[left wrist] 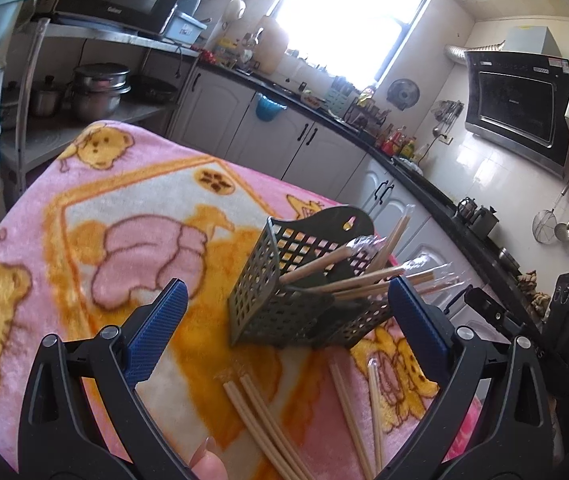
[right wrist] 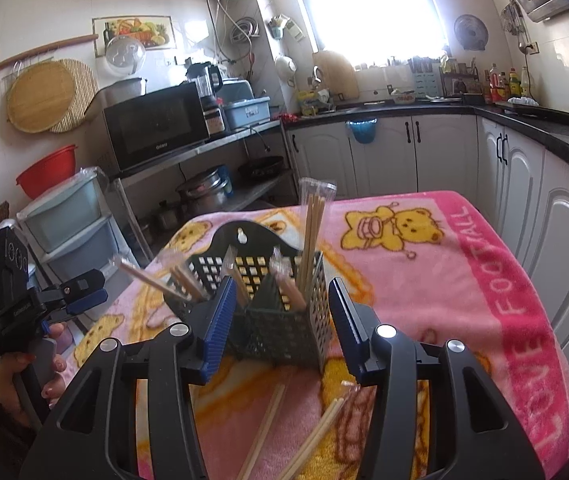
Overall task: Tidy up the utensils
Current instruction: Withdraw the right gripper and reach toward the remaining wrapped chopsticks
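Note:
A dark perforated utensil caddy (left wrist: pixel 284 300) stands on the pink bear blanket (left wrist: pixel 124 208) and holds several wrapped wooden chopsticks (left wrist: pixel 364 276). It also shows in the right wrist view (right wrist: pixel 280 320), with chopsticks (right wrist: pixel 312 232) upright in it. Loose chopsticks (left wrist: pixel 264 420) lie on the blanket in front of it, seen too in the right wrist view (right wrist: pixel 312 436). My left gripper (left wrist: pixel 284 300) is open and empty, just before the caddy. My right gripper (right wrist: pixel 280 312) is open and empty, its jaws either side of the caddy's near corner. The left gripper (right wrist: pixel 84 300) shows at the left of the right wrist view.
White kitchen cabinets under a black counter (right wrist: pixel 404 108) run behind the table. A metal shelf with a microwave (right wrist: pixel 156 128) and pots (right wrist: pixel 204 192) stands at the left, with plastic drawers (right wrist: pixel 72 216) beside it. The blanket's edge (right wrist: pixel 524 320) drops off at the right.

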The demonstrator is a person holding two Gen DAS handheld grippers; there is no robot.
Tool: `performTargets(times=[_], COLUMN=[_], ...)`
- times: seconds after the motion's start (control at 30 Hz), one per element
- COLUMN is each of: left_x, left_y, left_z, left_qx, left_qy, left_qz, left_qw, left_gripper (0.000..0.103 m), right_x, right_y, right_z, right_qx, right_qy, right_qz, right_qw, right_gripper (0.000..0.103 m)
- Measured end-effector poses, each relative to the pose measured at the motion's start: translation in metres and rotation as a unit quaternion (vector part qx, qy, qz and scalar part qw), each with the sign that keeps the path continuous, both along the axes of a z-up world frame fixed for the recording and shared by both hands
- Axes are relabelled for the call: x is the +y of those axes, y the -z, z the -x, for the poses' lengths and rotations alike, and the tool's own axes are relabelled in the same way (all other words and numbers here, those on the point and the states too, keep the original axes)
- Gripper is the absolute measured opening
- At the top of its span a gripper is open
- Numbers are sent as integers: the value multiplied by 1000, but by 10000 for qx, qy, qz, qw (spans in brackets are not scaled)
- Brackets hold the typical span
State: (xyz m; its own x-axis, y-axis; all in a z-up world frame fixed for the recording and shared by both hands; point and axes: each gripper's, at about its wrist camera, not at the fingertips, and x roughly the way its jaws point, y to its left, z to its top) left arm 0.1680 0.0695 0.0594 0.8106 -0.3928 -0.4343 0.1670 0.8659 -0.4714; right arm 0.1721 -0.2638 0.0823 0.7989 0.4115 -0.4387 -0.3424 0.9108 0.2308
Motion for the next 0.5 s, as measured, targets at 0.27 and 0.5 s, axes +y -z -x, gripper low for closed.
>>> performTargets(times=[0.27,0.5], left_x=[-5,-6], left_y=[11,25], left_z=[2,2], left_qx=[138,297], left_qy=[32,-2], left_qz=[-101,-279], left_qw=[9998,9992], left_gripper=[92,92], right_x=[9,21], right_y=[19,32], right_z=[3,6], right_qx=[270,452], right_qy=[-164,-384], right_qz=[134,282], right_qw=[9994,9978], right_gripper=[46,46])
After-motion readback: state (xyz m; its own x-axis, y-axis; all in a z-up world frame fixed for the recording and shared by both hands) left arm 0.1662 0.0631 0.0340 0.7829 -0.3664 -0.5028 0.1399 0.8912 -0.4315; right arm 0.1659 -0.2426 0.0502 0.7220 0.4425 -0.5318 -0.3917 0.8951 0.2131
